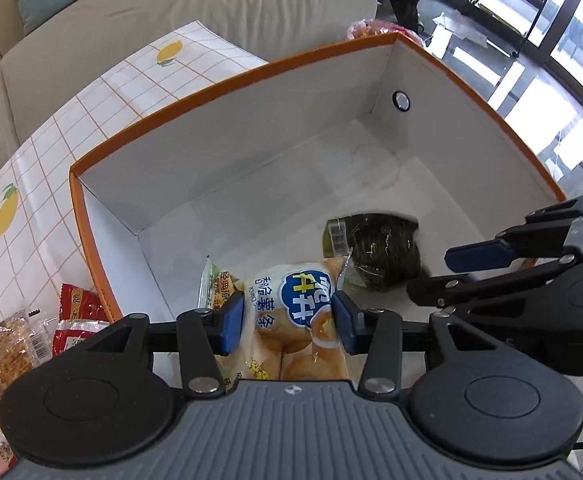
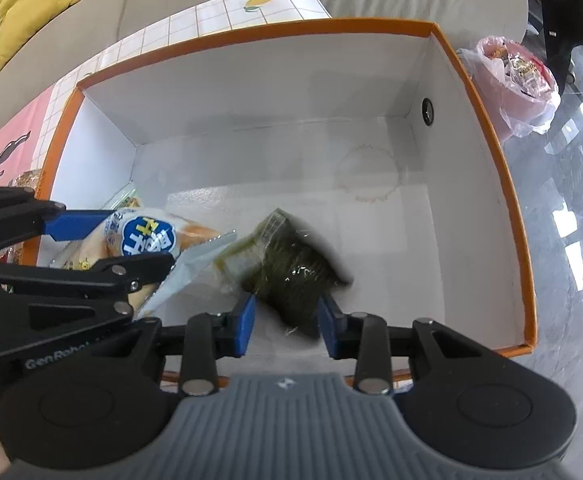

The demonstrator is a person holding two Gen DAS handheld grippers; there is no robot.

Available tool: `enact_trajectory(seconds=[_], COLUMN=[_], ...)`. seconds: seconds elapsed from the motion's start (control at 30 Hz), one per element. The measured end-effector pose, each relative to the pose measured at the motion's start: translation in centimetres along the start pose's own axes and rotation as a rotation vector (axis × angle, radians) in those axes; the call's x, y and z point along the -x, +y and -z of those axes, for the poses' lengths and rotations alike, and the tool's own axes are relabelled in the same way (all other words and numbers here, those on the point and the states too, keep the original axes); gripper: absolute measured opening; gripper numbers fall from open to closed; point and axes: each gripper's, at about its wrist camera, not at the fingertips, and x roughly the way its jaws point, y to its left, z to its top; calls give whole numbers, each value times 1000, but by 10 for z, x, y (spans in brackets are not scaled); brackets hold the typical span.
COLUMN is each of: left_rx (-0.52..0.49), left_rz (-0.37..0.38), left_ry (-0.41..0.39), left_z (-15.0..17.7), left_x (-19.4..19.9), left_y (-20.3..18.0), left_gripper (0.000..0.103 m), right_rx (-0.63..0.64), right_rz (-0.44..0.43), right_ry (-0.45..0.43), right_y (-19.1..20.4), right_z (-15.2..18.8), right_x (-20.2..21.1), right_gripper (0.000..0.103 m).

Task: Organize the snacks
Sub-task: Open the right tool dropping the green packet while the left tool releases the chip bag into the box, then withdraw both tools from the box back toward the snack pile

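An orange-rimmed white box (image 1: 251,120) (image 2: 251,80) lies open below both grippers. My left gripper (image 1: 289,320) (image 2: 139,240) is shut on a bag of potato sticks (image 1: 291,300) (image 2: 147,236) with a blue label, low at the box's near left. A green and yellow packet (image 1: 215,284) (image 2: 127,200) leans against the left wall beside it. To the right, my right gripper (image 2: 287,320) (image 1: 429,276) is shut on a dark green seaweed pack (image 2: 287,272) (image 1: 375,252) near the box floor. The two snacks almost touch.
A red packet (image 1: 79,312) and a clear bag of golden snacks (image 1: 15,344) lie left of the box on a lemon-print cloth (image 1: 91,120). A sofa (image 1: 171,0) stands behind. Right of the box are a pink plastic bag (image 2: 519,80) and glossy floor (image 2: 571,200).
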Motion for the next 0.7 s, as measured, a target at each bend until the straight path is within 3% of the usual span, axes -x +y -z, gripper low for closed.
enact_trajectory(seconds=[0.3,0.37,0.47,0.7], left_rx=[-26,-24,-9,57], left_rz=[-38,-44,-37,-19], left_ry=[6,-12,-51,-176], left_z=[2,2,4,15], left_x=[1,5,18,64], left_y=[-3,-2,2,12], left_gripper=[64,75,79,79], right_rx=[16,24,8,14], right_rz=[33,39,37,56], right_ry=[-9,-16,-42,-174], right_y=[3,3,-2,3], right_z=[-2,-2,-1,10], right_x=[3,6,14,45], right_gripper=[38,42,52,62])
